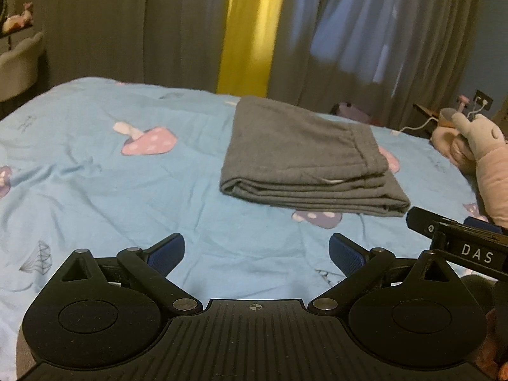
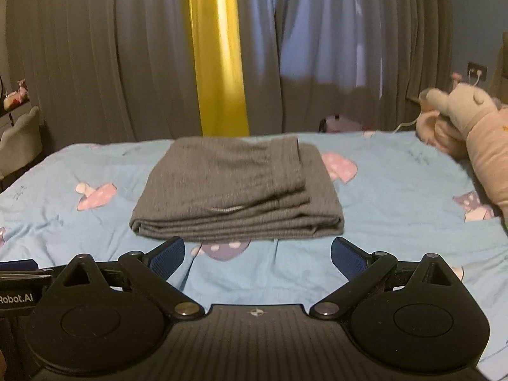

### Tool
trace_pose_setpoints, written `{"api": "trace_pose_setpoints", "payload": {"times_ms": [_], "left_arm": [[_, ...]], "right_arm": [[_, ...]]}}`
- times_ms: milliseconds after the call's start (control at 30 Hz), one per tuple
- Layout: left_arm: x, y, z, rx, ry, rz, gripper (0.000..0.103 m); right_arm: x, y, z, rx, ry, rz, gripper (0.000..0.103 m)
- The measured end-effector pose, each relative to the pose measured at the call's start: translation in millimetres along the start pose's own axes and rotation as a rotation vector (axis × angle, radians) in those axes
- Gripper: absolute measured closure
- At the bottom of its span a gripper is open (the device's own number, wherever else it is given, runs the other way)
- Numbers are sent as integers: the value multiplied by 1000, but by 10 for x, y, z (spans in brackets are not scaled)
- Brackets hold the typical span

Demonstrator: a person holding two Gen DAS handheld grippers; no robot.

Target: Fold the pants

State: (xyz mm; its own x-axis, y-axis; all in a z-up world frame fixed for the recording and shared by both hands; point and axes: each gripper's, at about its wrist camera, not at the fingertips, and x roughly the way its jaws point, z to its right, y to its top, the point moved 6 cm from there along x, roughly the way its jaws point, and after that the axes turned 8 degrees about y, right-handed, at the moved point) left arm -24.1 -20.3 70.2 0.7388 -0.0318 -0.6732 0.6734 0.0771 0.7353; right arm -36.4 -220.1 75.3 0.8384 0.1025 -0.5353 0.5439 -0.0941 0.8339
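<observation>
Nearest, the left tool [image 1: 256,250] and right tool [image 2: 257,252] both hover with fingers spread apart, gripping nothing; beyond them the grey pants [image 2: 236,190] lie folded in a neat stack on the blue bed [image 2: 397,190], curtains [image 2: 95,63] behind

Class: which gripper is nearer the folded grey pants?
Right. The right gripper sits open directly before the folded grey pants, almost at their front edge; the left gripper, also open, sits further back and left.
</observation>
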Motion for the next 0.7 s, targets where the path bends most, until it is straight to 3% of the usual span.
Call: {"api": "trace_pose_setpoints", "payload": {"times_ms": [133,300,500,700], "left_arm": [[62,51,64,22,5,8,2],[223,174,87,1,29,14,2],[449,390,152,31,57,111,2],[809,463,216,55,73,80,2]], "right_arm": [[39,36,-12,-19,26,40,4],[120,67,29,14,119,80,4],[321,189,94,-75,27,67,4],[622,194,247,-99,-66,55,4]]}}
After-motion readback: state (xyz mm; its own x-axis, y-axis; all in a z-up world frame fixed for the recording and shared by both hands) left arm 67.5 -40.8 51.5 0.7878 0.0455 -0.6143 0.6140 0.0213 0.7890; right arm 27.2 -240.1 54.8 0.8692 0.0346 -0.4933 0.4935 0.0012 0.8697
